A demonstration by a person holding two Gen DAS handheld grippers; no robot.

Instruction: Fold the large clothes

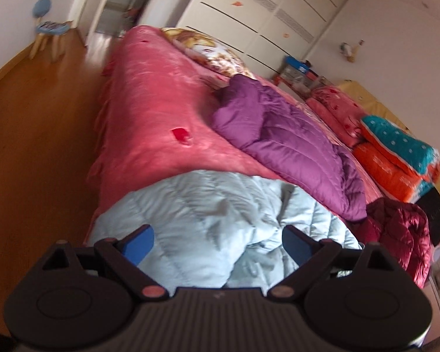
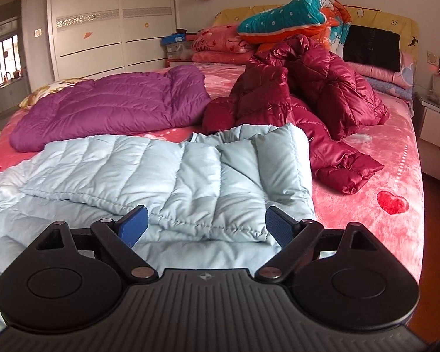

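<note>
On the bed: a pink plush bedspread with red hearts (image 2: 396,158) covers the mattress, and three puffer coats lie on it.
Task garment: a pale blue quilted down coat (image 2: 167,170) lies at the near edge of the bed, directly in front of both grippers; in the right wrist view one panel is folded over the rest, its stitched edge running just ahead of the fingers.
Left gripper (image 1: 217,242): its blue-padded fingers (image 1: 140,245) are spread wide apart above the pale blue coat (image 1: 190,220), with nothing between them; whether the pads touch the fabric cannot be told.
Right gripper (image 2: 205,226): fingers spread wide too, one blue pad (image 2: 135,227) on either side of the folded panel's edge, gripping nothing.
Purple quilted down coat (image 2: 108,108): laid fairly flat beyond the blue one, toward the wardrobe side.
Dark red glossy puffer jacket (image 2: 308,88): crumpled in a heap just beside the blue coat's far corner, one sleeve trailing toward the bed edge.
Headboard end: a stack of folded teal-and-orange dotted quilts (image 2: 281,17) beside folded pink blankets (image 2: 220,47).
Background: white sliding wardrobe doors (image 2: 111,23); a small blue stool (image 1: 48,26) on the wooden floor.
</note>
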